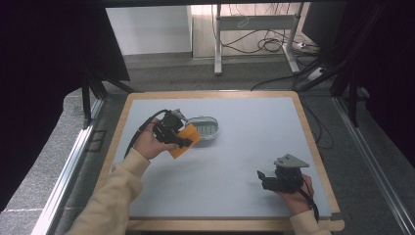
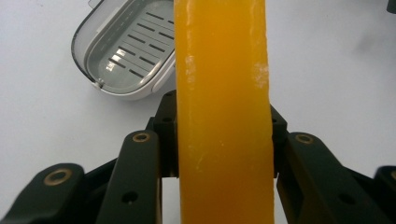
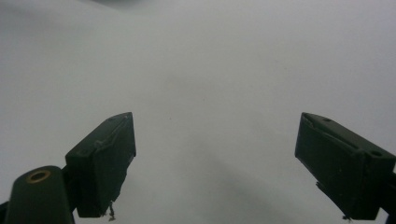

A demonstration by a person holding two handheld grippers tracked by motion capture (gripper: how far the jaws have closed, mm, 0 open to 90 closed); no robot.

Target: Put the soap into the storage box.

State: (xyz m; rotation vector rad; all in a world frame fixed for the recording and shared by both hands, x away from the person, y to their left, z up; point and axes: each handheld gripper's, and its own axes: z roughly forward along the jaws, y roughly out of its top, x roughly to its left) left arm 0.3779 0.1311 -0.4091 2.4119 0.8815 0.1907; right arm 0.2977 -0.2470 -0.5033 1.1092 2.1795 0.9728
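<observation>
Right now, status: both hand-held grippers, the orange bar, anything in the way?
Left hand-held gripper shut on orange soap bar. Right hand-held gripper open, empty, low over the mat. Soap dish open beside the bar; path unobstructed.

Left gripper [image 1: 182,139] left of centre in high view, held in left hand [image 1: 149,142], cream sleeve [image 1: 115,196] rising from bottom left. Jaws clamped on orange bar [image 2: 222,112], which runs up middle of left gripper view. Right gripper [image 1: 266,178] lower right in high view, held low by right hand [image 1: 296,196], pointing toward frame's left. Jaws spread wide in right gripper view, nothing between.
</observation>
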